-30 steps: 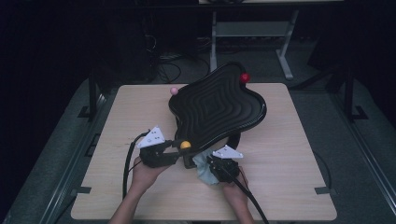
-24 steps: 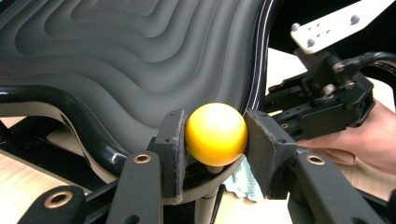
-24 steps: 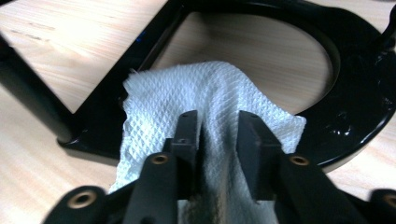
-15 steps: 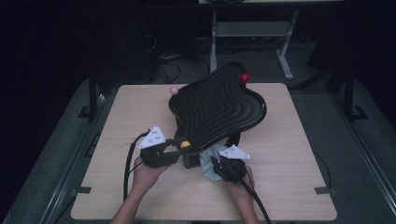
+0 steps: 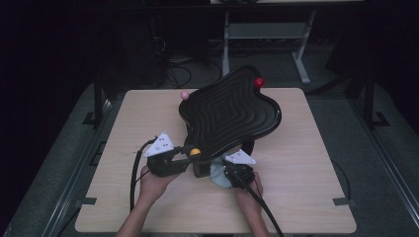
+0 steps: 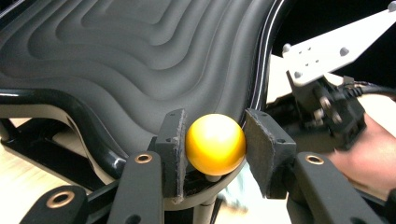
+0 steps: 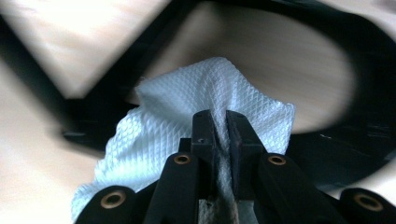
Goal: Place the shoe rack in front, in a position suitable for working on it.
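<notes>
A black wavy board (image 5: 232, 111) stands tilted on its frame on the wooden table (image 5: 306, 163). A yellow ball knob (image 5: 195, 151) sticks up at its near edge. My left gripper (image 5: 191, 155) is shut on that yellow ball (image 6: 215, 143), its pads (image 6: 173, 140) pressing both sides, with the ribbed board (image 6: 140, 56) right behind. My right gripper (image 5: 228, 174) lies under the board's near edge and is shut on a white cloth (image 5: 219, 177). Its jaws have just been closing, and the cloth (image 7: 187, 107) bunches between the narrow right gripper (image 7: 219, 122) tips.
A red ball (image 5: 259, 82) sits at the board's far edge and a pink ball (image 5: 185, 95) at its far left. The black stand frame (image 7: 107, 93) crosses just beyond the cloth. Bare table lies left and right of the board. The floor around is dark.
The right hand has shifted slightly near the board's front edge, keeping the cloth with it. The left gripper and the yellow ball have stayed put.
</notes>
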The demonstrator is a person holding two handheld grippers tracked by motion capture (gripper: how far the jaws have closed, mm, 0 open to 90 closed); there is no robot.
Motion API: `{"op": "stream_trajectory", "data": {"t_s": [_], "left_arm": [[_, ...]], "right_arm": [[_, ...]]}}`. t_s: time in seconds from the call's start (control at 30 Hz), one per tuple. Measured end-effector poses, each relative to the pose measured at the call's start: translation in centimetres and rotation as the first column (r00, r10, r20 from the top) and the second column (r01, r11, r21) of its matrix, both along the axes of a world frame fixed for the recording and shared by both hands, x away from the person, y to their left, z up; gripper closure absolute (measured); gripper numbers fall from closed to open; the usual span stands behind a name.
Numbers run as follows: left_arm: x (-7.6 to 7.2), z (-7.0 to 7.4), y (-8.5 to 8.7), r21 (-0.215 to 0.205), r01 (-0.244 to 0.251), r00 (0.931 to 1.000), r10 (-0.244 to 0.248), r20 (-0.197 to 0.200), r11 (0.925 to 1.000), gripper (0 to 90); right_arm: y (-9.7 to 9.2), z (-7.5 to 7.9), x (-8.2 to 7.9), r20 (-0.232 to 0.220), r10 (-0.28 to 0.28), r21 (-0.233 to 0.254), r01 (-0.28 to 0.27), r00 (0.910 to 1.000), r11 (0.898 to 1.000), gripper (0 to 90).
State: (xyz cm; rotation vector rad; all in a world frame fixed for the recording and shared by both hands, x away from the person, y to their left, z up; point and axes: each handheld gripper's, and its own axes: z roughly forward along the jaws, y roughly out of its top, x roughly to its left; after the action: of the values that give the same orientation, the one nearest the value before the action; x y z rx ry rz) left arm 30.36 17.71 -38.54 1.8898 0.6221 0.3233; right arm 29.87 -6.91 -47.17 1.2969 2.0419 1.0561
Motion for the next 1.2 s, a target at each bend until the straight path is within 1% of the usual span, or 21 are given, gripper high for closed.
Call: {"op": "stream_trajectory", "data": {"t_s": [0.03,0.1,0.13,0.33,0.4,0.43,0.47,0.53,0.57,0.6,0.63,0.67,0.73,0.77,0.8,0.93,0.97,1.1,1.13,1.17,1.2], "left_arm": [[0.0,0.0,0.0,0.001,-0.003,1.0000,0.003,0.000,1.0000,59.4],[0.0,0.0,0.1,0.010,-0.025,0.9996,0.025,0.010,0.9996,59.3],[0.2,0.0,0.5,0.016,-0.049,0.9987,0.049,0.017,0.9987,59.1],[0.6,-0.1,1.6,-0.009,-0.078,0.9969,0.078,-0.005,0.9969,59.7],[0.5,0.0,1.5,0.000,-0.086,0.9963,0.086,0.003,0.9963,59.6],[0.5,0.0,1.5,0.000,-0.086,0.9963,0.086,0.003,0.9963,59.4],[0.5,0.0,1.4,0.002,-0.086,0.9963,0.086,0.004,0.9963,59.4],[0.5,0.0,1.4,-0.001,-0.086,0.9963,0.086,0.000,0.9963,59.1],[0.5,0.0,1.4,-0.001,-0.086,0.9963,0.086,0.000,0.9963,58.9],[0.5,0.0,1.4,-0.001,-0.086,0.9963,0.086,0.001,0.9963,58.9],[0.6,0.0,1.4,0.001,-0.093,0.9957,0.093,0.002,0.9957,59.0],[0.6,0.0,1.5,0.003,-0.096,0.9953,0.096,0.001,0.9953,59.2],[0.7,0.0,1.8,-0.004,-0.102,0.9948,0.102,-0.006,0.9948,59.5],[0.7,0.0,1.8,-0.004,-0.102,0.9948,0.102,-0.006,0.9948,59.6],[0.8,-0.1,2.0,-0.010,-0.103,0.9946,0.103,-0.009,0.9946,59.7],[0.7,0.0,1.9,-0.002,-0.120,0.9928,0.120,-0.001,0.9928,59.7],[0.6,0.0,1.9,0.006,-0.145,0.9894,0.145,0.007,0.9894,58.8],[0.8,0.0,2.1,0.016,-0.174,0.9847,0.174,0.014,0.9846,58.8],[0.8,0.0,2.3,0.014,-0.186,0.9825,0.186,0.010,0.9824,59.0],[1.0,0.0,2.6,0.007,-0.184,0.9828,0.184,0.002,0.9828,59.6],[1.1,0.0,2.8,-0.002,-0.177,0.9841,0.177,-0.011,0.9842,59.7]], "right_arm": [[-0.5,-0.2,0.2,-0.012,-0.006,0.050,0.007,0.9999,0.999,83.1],[-0.2,-0.2,0.1,-0.003,-0.010,0.036,0.010,0.9999,0.999,83.2],[0.8,-0.2,-0.4,0.001,0.012,0.026,-0.012,0.9999,1.000,83.4],[2.2,0.0,-0.6,-0.008,0.092,0.023,-0.092,0.9957,0.996,83.4],[1.6,0.0,-0.2,0.010,0.049,-0.035,-0.048,0.9988,0.998,83.3],[1.0,0.0,0.2,0.012,0.021,-0.041,-0.021,0.9997,0.999,83.3],[1.0,0.0,0.2,0.012,0.021,-0.041,-0.021,0.9997,0.999,83.3],[-0.3,0.0,0.9,0.012,-0.029,-0.030,0.030,0.9995,0.999,83.3],[-0.9,-0.1,1.1,-0.006,-0.044,0.017,0.044,0.9990,0.999,83.3],[-0.9,-0.1,1.1,-0.006,-0.044,0.017,0.044,0.9990,0.999,83.3],[-0.2,-0.2,0.6,0.004,-0.028,0.012,0.028,0.9996,1.000,83.2],[0.2,-0.2,0.4,0.002,0.015,0.035,-0.015,0.9999,0.999,83.2],[1.0,-0.2,-0.1,0.013,0.062,0.002,-0.062,0.9980,0.998,83.2],[1.0,-0.1,-0.1,0.008,0.072,0.002,-0.072,0.9974,0.997,83.1],[0.8,-0.1,0.0,0.002,0.077,0.013,-0.077,0.9971,0.997,83.1],[-0.1,-0.1,0.5,0.017,0.017,-0.031,-0.016,0.9997,0.999,83.1],[-0.9,-0.2,0.9,0.026,0.004,-0.022,-0.003,0.9997,1.000,83.3],[-0.4,-0.3,0.5,0.013,-0.002,0.010,0.002,0.9999,1.000,83.7],[-0.1,-0.2,0.2,0.005,0.030,0.026,-0.030,0.9995,0.999,83.8],[0.6,-0.1,-0.3,0.014,0.085,-0.012,-0.085,0.9962,0.996,83.7],[0.7,-0.1,-0.4,0.016,0.097,-0.022,-0.096,0.9952,0.995,83.6]]}}
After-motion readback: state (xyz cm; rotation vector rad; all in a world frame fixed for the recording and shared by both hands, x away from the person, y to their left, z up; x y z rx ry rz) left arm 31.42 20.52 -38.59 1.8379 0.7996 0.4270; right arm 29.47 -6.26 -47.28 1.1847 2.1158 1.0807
